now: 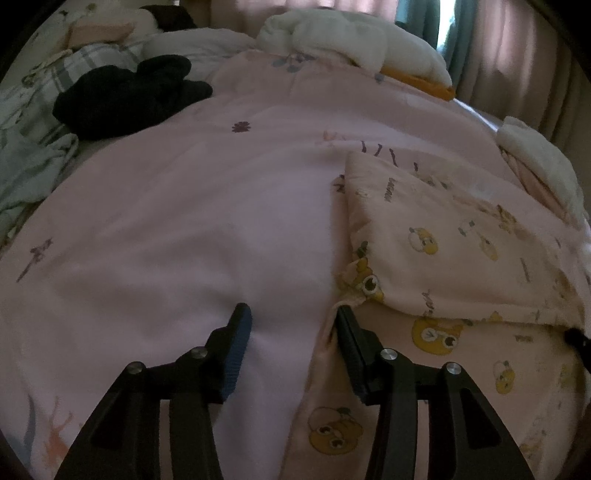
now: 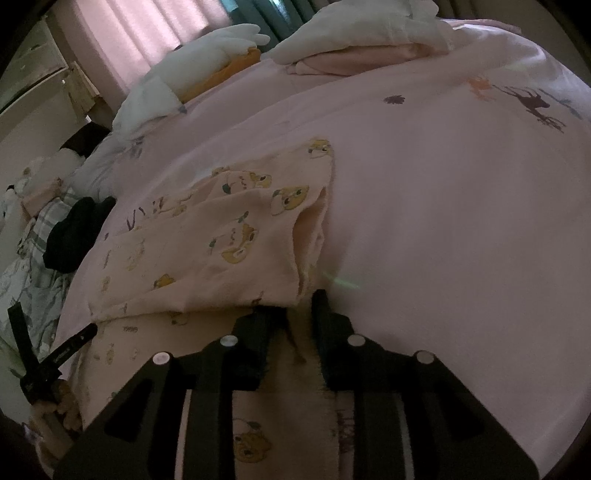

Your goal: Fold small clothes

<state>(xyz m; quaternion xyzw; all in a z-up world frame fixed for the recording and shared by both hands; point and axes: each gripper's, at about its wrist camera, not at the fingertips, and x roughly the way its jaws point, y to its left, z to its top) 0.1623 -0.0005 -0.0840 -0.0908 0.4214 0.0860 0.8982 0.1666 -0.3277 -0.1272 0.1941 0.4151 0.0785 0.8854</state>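
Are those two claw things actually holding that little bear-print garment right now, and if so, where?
No. Both the left gripper and the right gripper stand open at the folded edge of the bear-print garment, gripping nothing.

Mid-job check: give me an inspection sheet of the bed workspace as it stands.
Surface: pink bedspread, mildly wrinkled.
Job's things: bear-print garment, partly folded over itself.
Clutter: black clothing far left; white plush at the head end.
Grippers: left claw open at the garment's corner; right claw open at the folded edge.
Cables: nothing seen.
Surroundings: pink curtains, dim light.
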